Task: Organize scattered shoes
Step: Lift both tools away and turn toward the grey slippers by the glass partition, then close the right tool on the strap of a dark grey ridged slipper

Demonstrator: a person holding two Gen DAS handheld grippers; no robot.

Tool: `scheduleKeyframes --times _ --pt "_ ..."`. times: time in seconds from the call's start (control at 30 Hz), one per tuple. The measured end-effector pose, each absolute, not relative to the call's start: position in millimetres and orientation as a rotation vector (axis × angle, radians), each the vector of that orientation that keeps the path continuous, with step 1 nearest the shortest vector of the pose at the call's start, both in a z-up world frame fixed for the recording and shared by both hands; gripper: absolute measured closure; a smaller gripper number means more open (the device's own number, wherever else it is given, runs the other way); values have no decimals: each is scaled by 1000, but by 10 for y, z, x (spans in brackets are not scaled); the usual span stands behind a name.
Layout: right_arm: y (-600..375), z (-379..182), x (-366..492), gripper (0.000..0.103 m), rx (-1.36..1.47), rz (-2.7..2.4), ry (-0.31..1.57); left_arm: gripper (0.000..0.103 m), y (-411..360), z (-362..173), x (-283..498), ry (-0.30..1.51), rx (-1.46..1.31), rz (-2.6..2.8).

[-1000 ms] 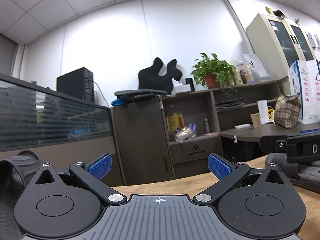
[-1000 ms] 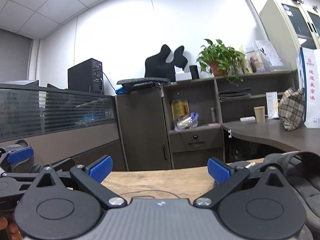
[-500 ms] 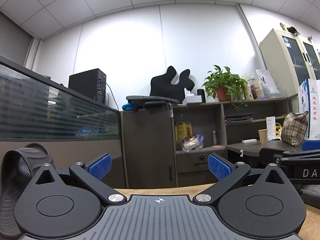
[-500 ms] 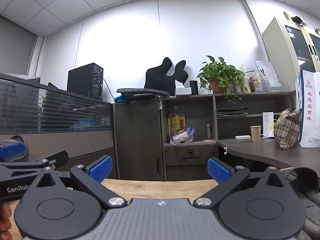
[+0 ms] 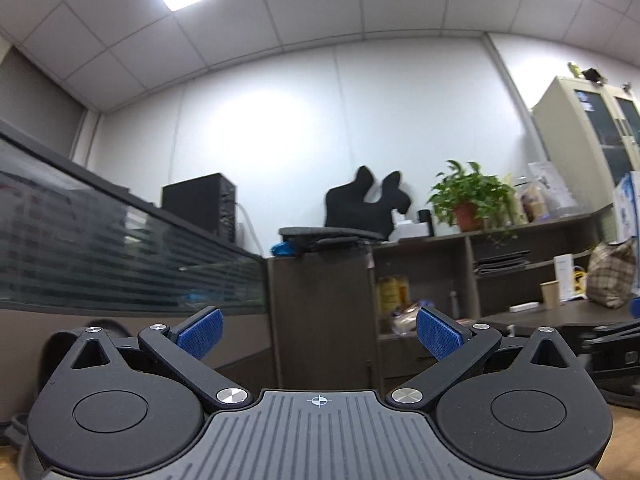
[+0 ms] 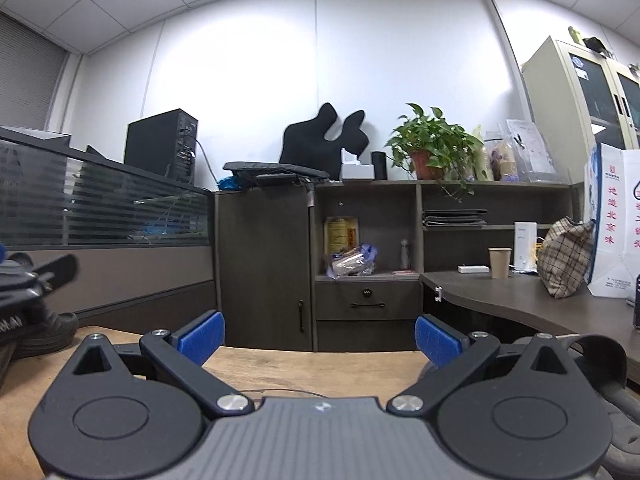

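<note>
My left gripper is open, nothing between its blue pads, and it points up at the room. A dark shoe shows behind its left finger, mostly hidden. My right gripper is also open and empty above the wooden table. A grey shoe with a strap lies just right of its right finger. A dark shoe sits on the table at the left. Above that shoe, the blurred left gripper enters the right wrist view. The right gripper appears at the left wrist view's right edge.
Beyond the table stand a dark cabinet and shelves with a potted plant. A desk at the right carries a paper cup, a plaid bag and a white paper bag. A glass partition runs along the left.
Both grippers have tilted upward and risen, so more ceiling shows and less table. The dark shoe has sunk behind the left gripper. Both stay open.
</note>
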State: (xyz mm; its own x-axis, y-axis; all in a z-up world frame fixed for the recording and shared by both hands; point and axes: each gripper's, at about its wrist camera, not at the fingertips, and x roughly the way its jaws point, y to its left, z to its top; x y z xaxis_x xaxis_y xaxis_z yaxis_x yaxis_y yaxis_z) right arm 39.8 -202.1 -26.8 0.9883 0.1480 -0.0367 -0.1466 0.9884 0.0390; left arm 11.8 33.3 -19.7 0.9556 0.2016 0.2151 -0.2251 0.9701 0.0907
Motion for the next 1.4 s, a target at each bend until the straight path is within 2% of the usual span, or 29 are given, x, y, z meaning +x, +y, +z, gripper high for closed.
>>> scheduleKeyframes --times 0.63,1.03,1.4 --pt "-1828 -259 416 0 34 165 21 0 939 -189 -228 -145 79 273" --pt "-943 -103 482 0 69 470 50 0 1406 -114 -524 -118 100 392" --pt "73 147 412 0 -53 745 116 0 1805 -227 -674 16 106 504"
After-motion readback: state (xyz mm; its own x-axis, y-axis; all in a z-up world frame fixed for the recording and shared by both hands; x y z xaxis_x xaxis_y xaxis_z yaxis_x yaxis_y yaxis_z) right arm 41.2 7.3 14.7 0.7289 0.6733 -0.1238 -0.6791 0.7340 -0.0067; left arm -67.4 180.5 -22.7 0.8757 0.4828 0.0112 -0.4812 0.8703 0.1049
